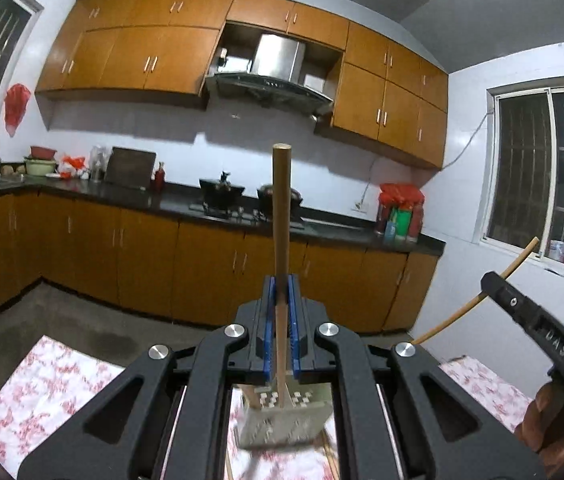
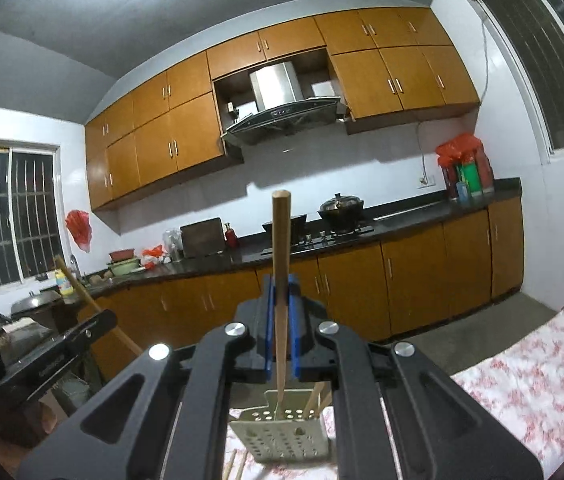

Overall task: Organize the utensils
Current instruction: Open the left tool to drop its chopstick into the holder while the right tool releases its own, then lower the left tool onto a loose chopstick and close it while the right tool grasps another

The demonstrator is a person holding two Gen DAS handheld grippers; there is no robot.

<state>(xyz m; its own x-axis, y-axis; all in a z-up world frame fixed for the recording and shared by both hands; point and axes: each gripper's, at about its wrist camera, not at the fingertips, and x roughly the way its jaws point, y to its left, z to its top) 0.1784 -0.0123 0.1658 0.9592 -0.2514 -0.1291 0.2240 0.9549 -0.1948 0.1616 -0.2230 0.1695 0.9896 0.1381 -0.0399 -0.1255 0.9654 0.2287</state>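
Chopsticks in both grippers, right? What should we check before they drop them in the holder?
1. Left gripper shut on its chopstick: ok.
2. Right gripper shut on its chopstick: ok.
3. Holder below the right chopstick: ok, its lower end points into the opening.
4. Holder below the left chopstick: ok, it stands right under the fingers.
5. Room in the holder: ok, a few chopsticks lean at one side and space remains.
6. Both tips clear of the rim: cannot tell, the grippers hide them.
7. Loose chopsticks on the cloth beside the holder: not ok, some remain.
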